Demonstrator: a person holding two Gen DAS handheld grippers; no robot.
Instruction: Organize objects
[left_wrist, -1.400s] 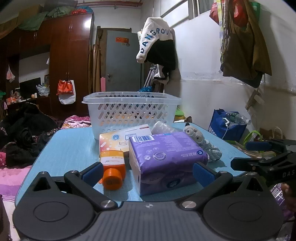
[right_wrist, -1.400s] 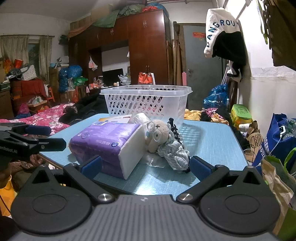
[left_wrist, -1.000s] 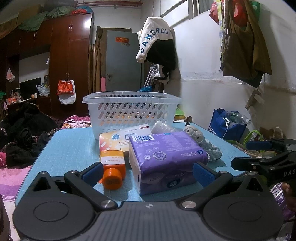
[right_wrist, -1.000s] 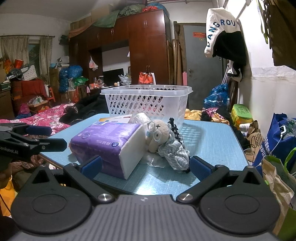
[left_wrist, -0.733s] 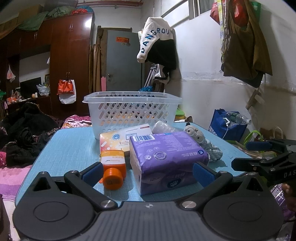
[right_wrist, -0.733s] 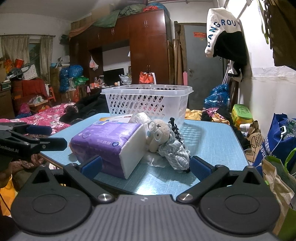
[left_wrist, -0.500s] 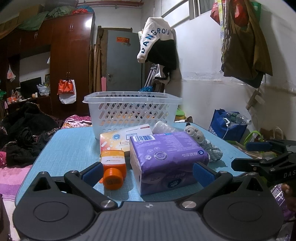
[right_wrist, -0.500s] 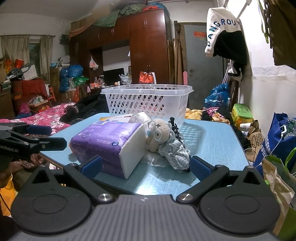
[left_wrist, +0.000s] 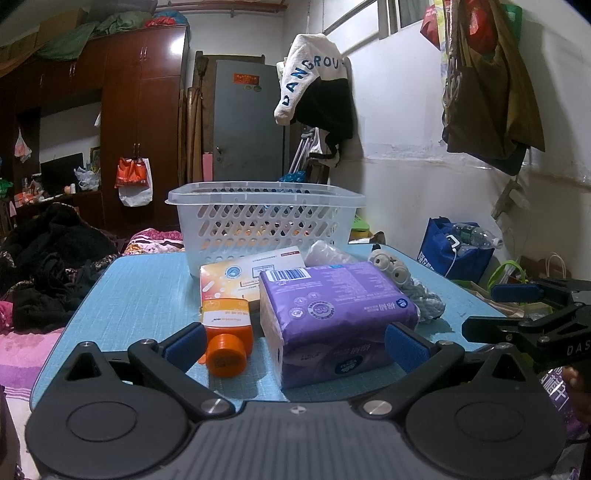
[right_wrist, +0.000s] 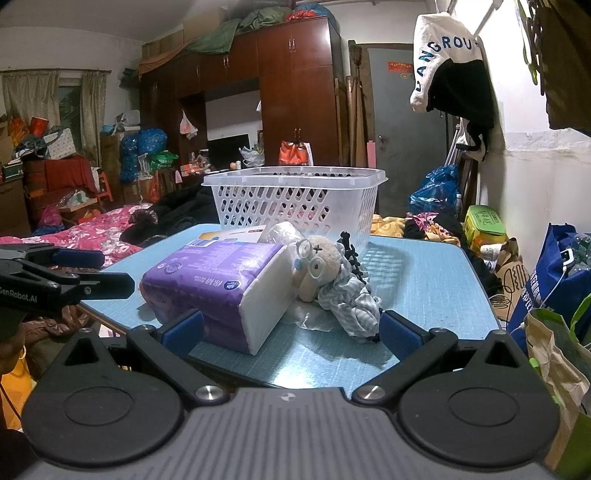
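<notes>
A purple tissue pack (left_wrist: 332, 306) (right_wrist: 221, 284) lies near the front of the blue table (left_wrist: 147, 288) (right_wrist: 424, 288). Left of it lies an orange tube (left_wrist: 226, 332) with its cap toward me, on an orange and white box (left_wrist: 251, 273). A plush toy with glasses (left_wrist: 402, 280) (right_wrist: 325, 269) and a clear wrapped roll (right_wrist: 284, 232) lie right of the pack. Behind them stands a white lattice basket (left_wrist: 266, 221) (right_wrist: 295, 203). My left gripper (left_wrist: 295, 341) is open at the table's near edge, facing the tube and pack. My right gripper (right_wrist: 290, 328) is open at the right corner, holding nothing.
Each view shows the other gripper beside the table (left_wrist: 535, 325) (right_wrist: 55, 280). A bed with dark clothes (left_wrist: 44, 266) lies left of the table. A blue bag (left_wrist: 458, 254) and paper bags (right_wrist: 554, 354) stand on the floor at the right by the wall.
</notes>
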